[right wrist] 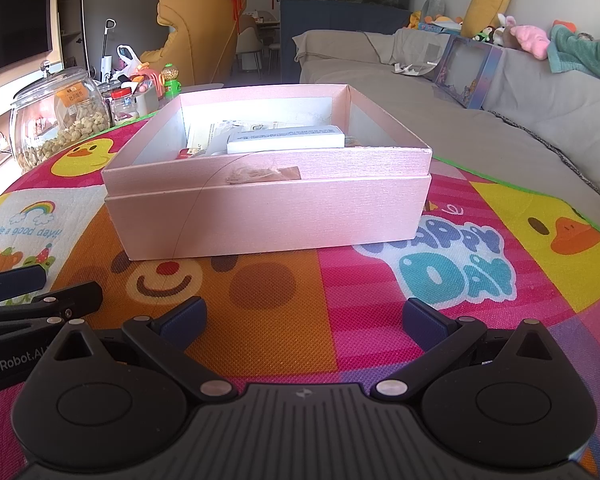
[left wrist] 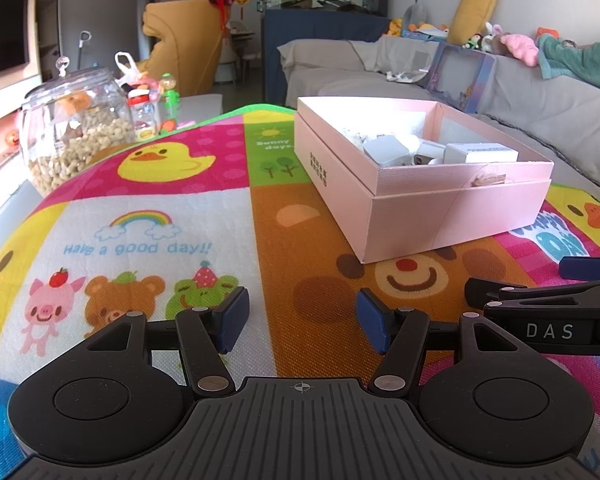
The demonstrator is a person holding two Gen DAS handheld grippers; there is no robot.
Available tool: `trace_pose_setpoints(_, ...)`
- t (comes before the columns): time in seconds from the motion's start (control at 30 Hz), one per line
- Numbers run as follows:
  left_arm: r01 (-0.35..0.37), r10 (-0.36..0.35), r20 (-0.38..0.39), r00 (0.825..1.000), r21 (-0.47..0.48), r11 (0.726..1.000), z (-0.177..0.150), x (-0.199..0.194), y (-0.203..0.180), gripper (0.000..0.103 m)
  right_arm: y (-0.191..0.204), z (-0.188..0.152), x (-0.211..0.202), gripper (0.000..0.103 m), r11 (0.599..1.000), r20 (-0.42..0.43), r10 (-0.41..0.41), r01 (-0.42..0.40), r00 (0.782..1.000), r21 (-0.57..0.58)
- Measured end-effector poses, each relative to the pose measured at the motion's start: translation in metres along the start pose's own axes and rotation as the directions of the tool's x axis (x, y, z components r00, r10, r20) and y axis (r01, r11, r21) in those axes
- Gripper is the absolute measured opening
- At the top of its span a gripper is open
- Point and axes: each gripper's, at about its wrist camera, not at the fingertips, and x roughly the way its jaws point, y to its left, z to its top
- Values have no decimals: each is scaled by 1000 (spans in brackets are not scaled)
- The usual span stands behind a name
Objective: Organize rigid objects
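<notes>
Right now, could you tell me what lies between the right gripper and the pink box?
Only bare play mat, printed with a bear face: nothing stands between the open right gripper and the pink box, as the right wrist view shows.

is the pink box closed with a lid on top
No, the pink box is open on top, and a white carton and papers show inside it in the right wrist view.

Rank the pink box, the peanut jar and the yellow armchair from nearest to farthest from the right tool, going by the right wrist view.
From the right tool:
1. Pink box, straight ahead on the mat.
2. Peanut jar, ahead to the left, at the mat's far edge.
3. Yellow armchair, far back, left of centre.
</notes>
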Motion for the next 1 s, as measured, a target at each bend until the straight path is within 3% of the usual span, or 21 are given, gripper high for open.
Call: trace_pose_setpoints(1.0, 11, -11, 0, 1000, -10, 1000, 0, 1, 0, 65, 0, 0, 0, 103, 1000, 0, 1, -1, 1000, 1)
